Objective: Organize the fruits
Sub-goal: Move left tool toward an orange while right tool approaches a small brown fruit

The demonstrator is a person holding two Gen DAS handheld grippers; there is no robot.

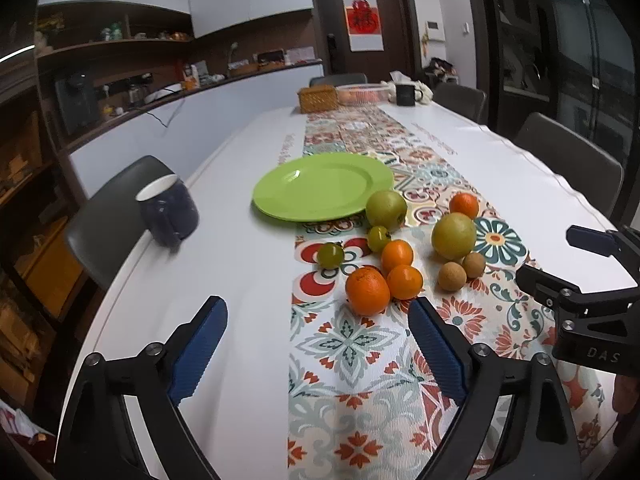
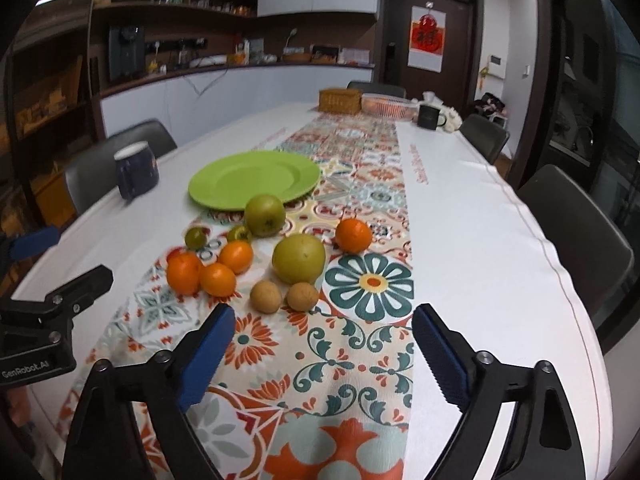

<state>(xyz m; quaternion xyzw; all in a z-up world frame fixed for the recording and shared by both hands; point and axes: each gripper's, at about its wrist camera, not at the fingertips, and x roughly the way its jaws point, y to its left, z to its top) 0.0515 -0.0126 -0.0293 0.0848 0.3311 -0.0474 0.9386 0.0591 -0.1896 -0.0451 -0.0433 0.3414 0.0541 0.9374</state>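
- Left gripper point(image 1: 318, 312): jaws spread wide with nothing between them, hovering over the patterned runner point(image 1: 360, 360) at the near end of the surface point(image 1: 240, 280); the nearest orange point(image 1: 367, 291) lies just beyond its right finger, toward 1 o'clock.
- Right gripper point(image 2: 323, 320): likewise wide and empty, aimed at the two small brown fruits point(image 2: 265, 297), probably longans, toward 11 o'clock from its centre.
- No fruit is held; both grippers appear poised for a first pick.
- Fruit cluster: all pieces sit loose on the runner, between the grippers and the green plate point(image 1: 280, 200).
- Three oranges lie bunched together; a fourth orange point(image 2: 353, 234) sits apart at 3 o'clock of the group.
- Two large yellow-green fruits point(image 2: 299, 258), of a kind I cannot tell, stand in the middle; the farther one touches or overlaps the plate's near rim in view.
- Two small green tomatoes point(image 1: 330, 255) lie at 9 o'clock of the cluster.
- The plate is empty and close behind the fruit, so it is judged the likely destination.
- A dark blue mug point(image 1: 170, 212) stands at 9 o'clock of the plate, near the surface edge, clear of the working area.
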